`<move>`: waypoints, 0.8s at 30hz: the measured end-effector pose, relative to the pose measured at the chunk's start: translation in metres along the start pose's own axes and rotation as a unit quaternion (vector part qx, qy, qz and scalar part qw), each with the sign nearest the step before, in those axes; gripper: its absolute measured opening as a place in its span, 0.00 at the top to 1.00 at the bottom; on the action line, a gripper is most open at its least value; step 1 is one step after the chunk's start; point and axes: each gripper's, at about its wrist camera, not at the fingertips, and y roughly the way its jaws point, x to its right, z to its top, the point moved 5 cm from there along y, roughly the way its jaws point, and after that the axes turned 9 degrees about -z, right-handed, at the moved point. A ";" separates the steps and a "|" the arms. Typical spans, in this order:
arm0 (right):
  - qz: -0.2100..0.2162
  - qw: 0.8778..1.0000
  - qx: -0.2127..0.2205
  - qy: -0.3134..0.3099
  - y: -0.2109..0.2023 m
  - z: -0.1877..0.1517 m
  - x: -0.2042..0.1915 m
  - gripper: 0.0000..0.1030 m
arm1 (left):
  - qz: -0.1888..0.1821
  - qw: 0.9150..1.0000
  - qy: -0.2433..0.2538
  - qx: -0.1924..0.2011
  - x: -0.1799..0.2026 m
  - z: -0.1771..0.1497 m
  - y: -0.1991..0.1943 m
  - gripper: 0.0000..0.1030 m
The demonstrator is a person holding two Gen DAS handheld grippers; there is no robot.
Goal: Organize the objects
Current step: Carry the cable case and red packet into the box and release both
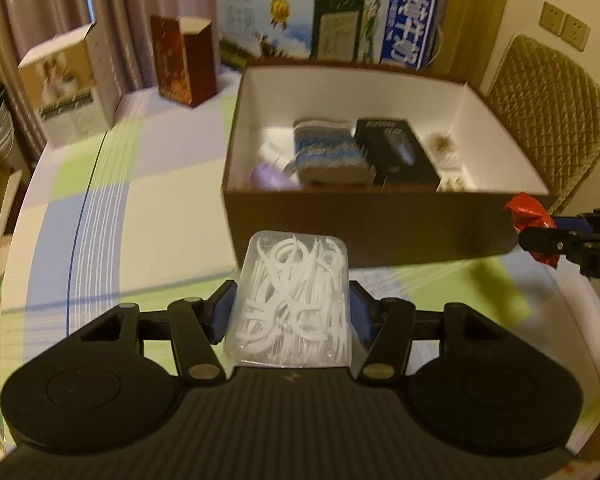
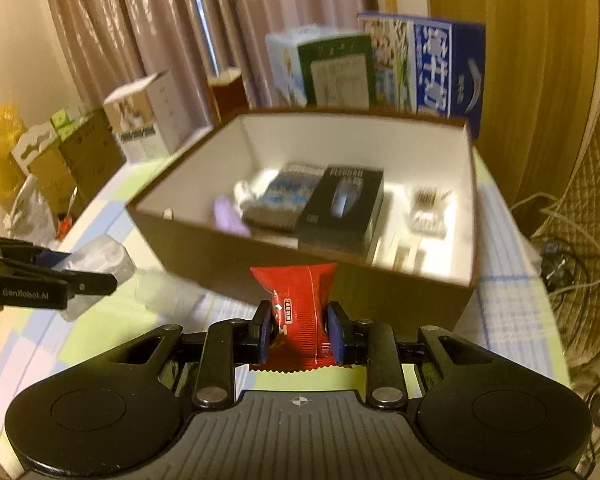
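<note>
My left gripper (image 1: pixel 292 312) is shut on a clear plastic case of white floss picks (image 1: pixel 290 296), held above the table just in front of the brown open box (image 1: pixel 364 224). My right gripper (image 2: pixel 298 328) is shut on a red snack packet (image 2: pixel 296 304), held in front of the same box (image 2: pixel 228 256). The box holds a black carton (image 1: pixel 396 152), a blue-white pack (image 1: pixel 328 152), a purple item (image 1: pixel 268 176) and small pale items at its right. The right gripper with the red packet (image 1: pixel 530 216) shows at the right edge of the left wrist view; the left gripper with the case (image 2: pixel 96 260) shows at the left of the right wrist view.
The checked tablecloth (image 1: pixel 140 216) covers the table. Behind the box stand a white carton (image 1: pixel 68 84), a dark red carton (image 1: pixel 182 60) and tall blue-white cartons (image 1: pixel 328 20). A wicker chair (image 1: pixel 556 108) stands at the right. Cardboard boxes and bags (image 2: pixel 60 160) lie beyond the table's left edge.
</note>
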 end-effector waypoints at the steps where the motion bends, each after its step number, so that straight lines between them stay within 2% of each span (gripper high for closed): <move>1: -0.001 1.000 0.005 0.001 -0.002 0.005 0.001 0.75 | -0.002 1.000 0.004 0.004 0.002 0.005 0.000 0.47; 11: -0.024 0.999 0.036 0.016 0.008 0.056 0.028 0.75 | -0.011 0.999 0.035 0.034 0.014 0.056 0.015 0.47; 24: -0.069 0.997 0.010 0.024 0.063 0.083 0.063 0.75 | -0.017 0.998 0.059 0.028 0.015 0.108 0.064 0.47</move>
